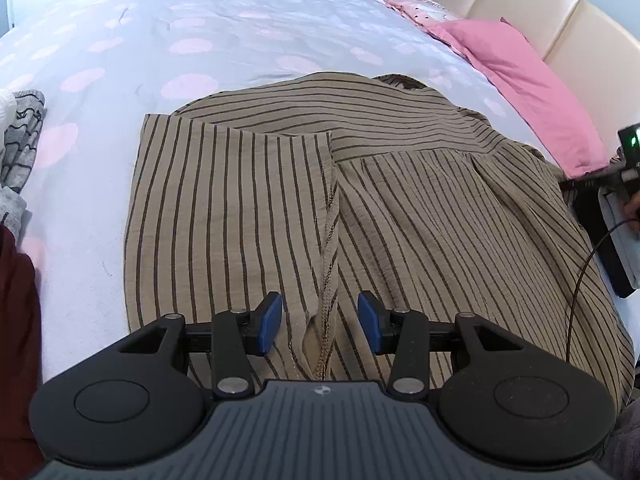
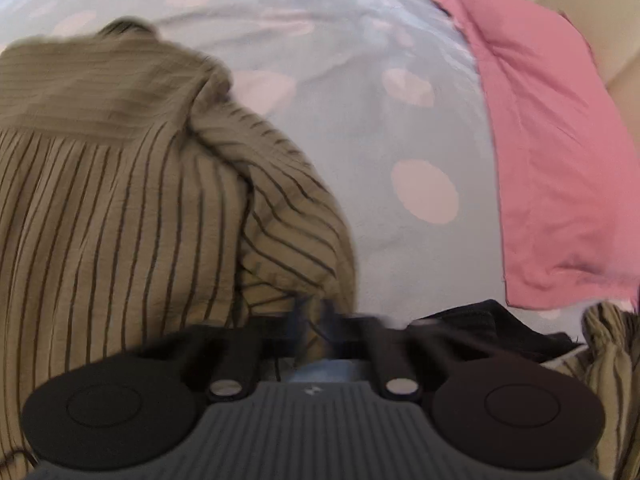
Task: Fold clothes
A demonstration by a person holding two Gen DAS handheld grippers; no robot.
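A tan shirt with thin dark stripes (image 1: 304, 184) lies spread on the bed, one side panel folded over its middle. My left gripper (image 1: 321, 322) hovers low over the near hem, open, blue pads (image 1: 272, 320) on either side of the stitched seam and apart from it. In the blurred right wrist view, my right gripper (image 2: 316, 324) has its fingers drawn together at the lower edge of the shirt's (image 2: 120, 200) crumpled right sleeve (image 2: 288, 220), apparently pinching that cloth. The right tool's body with a green light (image 1: 629, 148) shows at the left wrist view's right edge.
The bedspread (image 1: 200, 40) is pale blue with pink dots. A pink pillow (image 1: 520, 92) lies at the right by the cream headboard (image 1: 560, 12). Grey patterned clothes (image 1: 20, 140) and a dark red garment (image 1: 16, 320) sit at the left. A black item (image 2: 492, 320) and more striped cloth (image 2: 612, 360) lie near right.
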